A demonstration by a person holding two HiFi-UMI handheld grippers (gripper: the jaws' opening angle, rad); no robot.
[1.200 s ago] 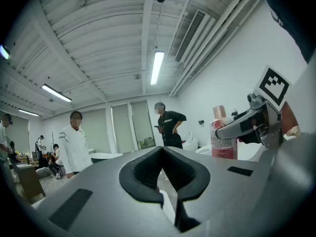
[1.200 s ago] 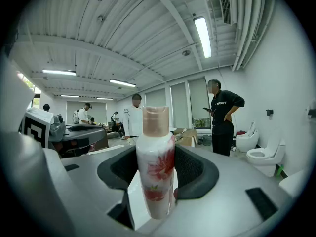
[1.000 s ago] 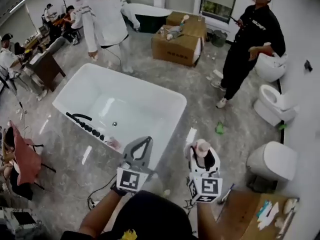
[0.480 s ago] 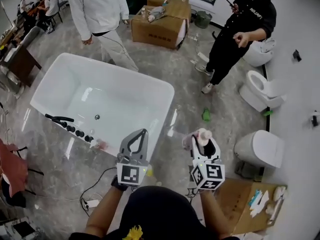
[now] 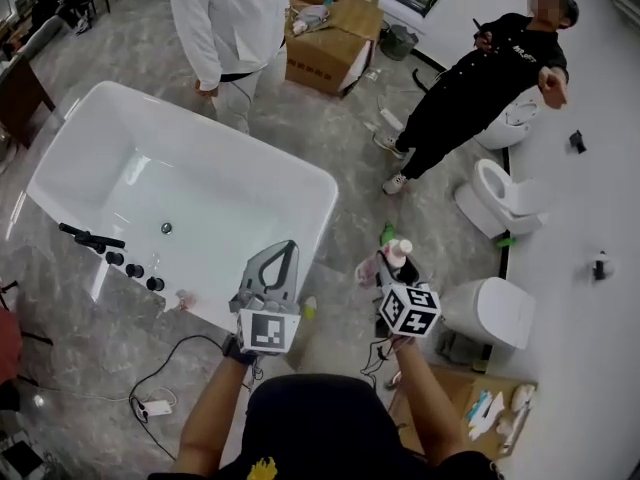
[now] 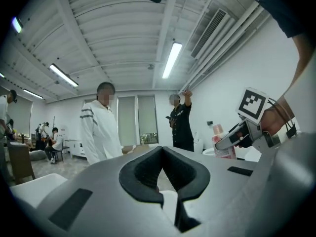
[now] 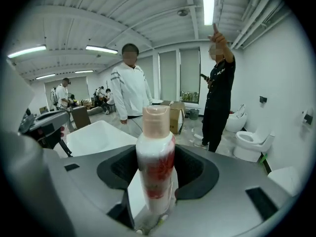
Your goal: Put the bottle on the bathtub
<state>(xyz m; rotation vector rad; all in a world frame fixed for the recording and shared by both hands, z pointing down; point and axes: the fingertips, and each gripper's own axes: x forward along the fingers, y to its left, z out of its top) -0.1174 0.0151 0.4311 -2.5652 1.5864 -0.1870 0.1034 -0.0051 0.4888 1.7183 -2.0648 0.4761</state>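
Observation:
A white bottle (image 7: 155, 167) with a red print and a peach cap stands upright between the jaws of my right gripper (image 7: 157, 201), which is shut on it. In the head view the right gripper (image 5: 397, 273) holds the bottle (image 5: 398, 256) over the floor, right of the white bathtub (image 5: 300, 173). My left gripper (image 5: 275, 263) is shut and empty, near the tub's near right corner. In the left gripper view the left gripper (image 6: 170, 201) has its jaws closed, and the bottle (image 6: 221, 141) shows at right.
A black faucet set (image 5: 90, 240) sits on the tub's near rim. Two people stand beyond: one in white (image 5: 230, 28), one in black (image 5: 470, 93). Toilets (image 5: 495, 203) line the right wall; cardboard boxes (image 5: 325, 53) at the back. A cable (image 5: 170, 368) lies on the floor.
The head view has swung so the tub now sits further left and lower. Both grippers keep their pose, the right one still holding the bottle. The person in black has raised an arm.

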